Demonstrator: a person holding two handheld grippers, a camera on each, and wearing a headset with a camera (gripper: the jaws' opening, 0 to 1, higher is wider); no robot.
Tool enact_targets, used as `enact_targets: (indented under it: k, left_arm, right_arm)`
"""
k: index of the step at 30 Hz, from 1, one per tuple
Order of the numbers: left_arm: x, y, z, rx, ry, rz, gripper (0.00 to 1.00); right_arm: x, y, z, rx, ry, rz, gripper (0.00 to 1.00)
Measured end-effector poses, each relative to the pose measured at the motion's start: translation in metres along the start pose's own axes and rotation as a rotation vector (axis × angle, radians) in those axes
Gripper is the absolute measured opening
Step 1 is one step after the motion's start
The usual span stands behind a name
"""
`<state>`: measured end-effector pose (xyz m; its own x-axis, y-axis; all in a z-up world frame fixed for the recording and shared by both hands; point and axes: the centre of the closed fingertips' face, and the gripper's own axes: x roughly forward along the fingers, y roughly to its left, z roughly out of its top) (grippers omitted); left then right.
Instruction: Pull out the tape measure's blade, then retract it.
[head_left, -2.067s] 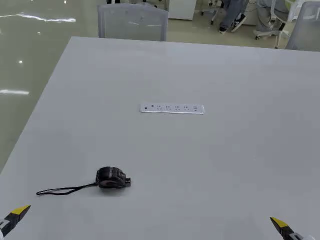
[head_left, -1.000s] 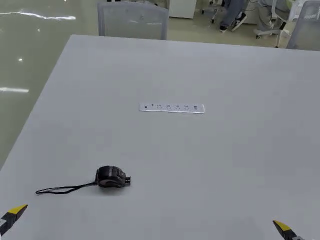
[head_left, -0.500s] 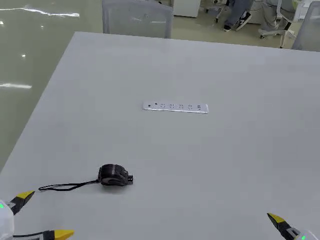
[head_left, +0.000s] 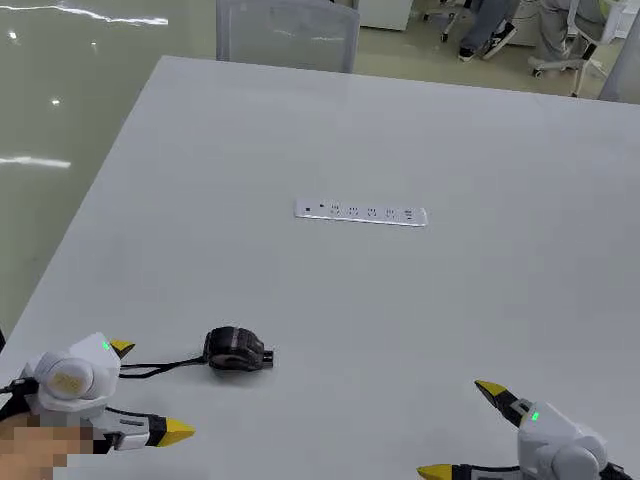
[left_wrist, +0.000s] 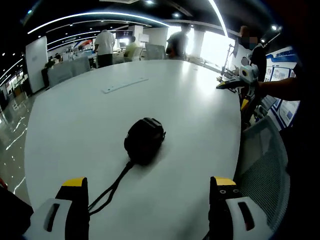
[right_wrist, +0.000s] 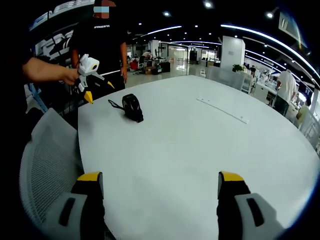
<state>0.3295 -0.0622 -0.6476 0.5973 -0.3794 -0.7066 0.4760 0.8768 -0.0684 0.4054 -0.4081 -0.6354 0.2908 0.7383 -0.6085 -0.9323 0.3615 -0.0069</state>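
We see a large white table (head_left: 480, 300) with a white power strip (head_left: 361, 213) lying flat near its middle. A grey mesh chair (head_left: 288, 35) stands at the far edge. The glossy greenish floor (head_left: 70, 110) reflects the lights. In the left gripper view, curved ceiling light strips (left_wrist: 95, 15) run overhead.

**Black on pale grey, yellow at the tips**

Solid black all over the tape measure (head_left: 236, 349) and its wrist cord (head_left: 160, 367). Plain pale grey-white across the table (head_left: 400, 130), unpatterned. White for the power strip (head_left: 360, 213), dotted with a row of small dark sockets. White shells, dark jaws and yellow tips on the left gripper (head_left: 150, 389) and the right gripper (head_left: 462, 429), each with one small green light. Light grey on the chair back (head_left: 288, 33); glossy pale green on the floor (head_left: 70, 110), streaked with white reflections.
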Motion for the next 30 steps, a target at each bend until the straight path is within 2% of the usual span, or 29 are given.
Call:
enact_targets:
  k: [1, 4, 8, 11, 14, 15, 18, 20, 22, 23, 24, 28, 30]
  left_arm:
    - [0.003, 0.001, 0.001, 0.017, 0.008, -0.008, 0.98]
    - [0.011, 0.007, 0.01, 0.129, 0.02, -0.027, 0.97]
    - [0.02, 0.01, 0.015, 0.185, 0.079, -0.072, 0.96]
    - [0.026, 0.011, 0.019, 0.266, 0.114, -0.107, 0.9]
    - [0.034, 0.011, 0.022, 0.332, 0.152, -0.149, 0.9]
    - [0.037, 0.01, 0.025, 0.373, 0.167, -0.168, 0.9]
    - [0.047, 0.006, 0.03, 0.417, 0.193, -0.203, 0.88]
    - [0.054, 0.005, 0.033, 0.427, 0.2, -0.207, 0.88]
    - [0.064, 0.002, 0.032, 0.457, 0.228, -0.23, 0.88]
    - [0.069, 0.002, 0.028, 0.483, 0.263, -0.245, 0.88]
    - [0.073, 0.002, 0.029, 0.507, 0.267, -0.248, 0.88]
    - [0.086, 0.001, 0.032, 0.53, 0.294, -0.274, 0.87]
    - [0.088, 0.002, 0.033, 0.547, 0.307, -0.28, 0.82]
  right_arm:
    - [0.004, 0.0, 0.002, -0.005, 0.001, 0.007, 0.97]
    - [0.02, 0.001, 0.009, -0.028, 0.011, 0.037, 0.97]
    - [0.043, 0.002, 0.021, -0.04, 0.016, 0.068, 0.96]
    - [0.058, 0.005, 0.029, -0.058, 0.021, 0.093, 0.95]
    - [0.072, 0.009, 0.037, -0.065, 0.024, 0.117, 0.95]
    - [0.08, 0.01, 0.04, -0.061, 0.022, 0.126, 0.95]
    - [0.097, 0.012, 0.045, -0.061, 0.032, 0.142, 0.94]
    - [0.106, 0.015, 0.049, -0.073, 0.036, 0.155, 0.93]
    - [0.117, 0.018, 0.058, -0.084, 0.026, 0.179, 0.92]
    - [0.124, 0.019, 0.062, -0.097, 0.031, 0.189, 0.92]
    - [0.128, 0.02, 0.064, -0.105, 0.038, 0.197, 0.92]
    - [0.147, 0.024, 0.079, -0.157, 0.041, 0.239, 0.9]
    - [0.154, 0.027, 0.085, -0.174, 0.041, 0.255, 0.89]
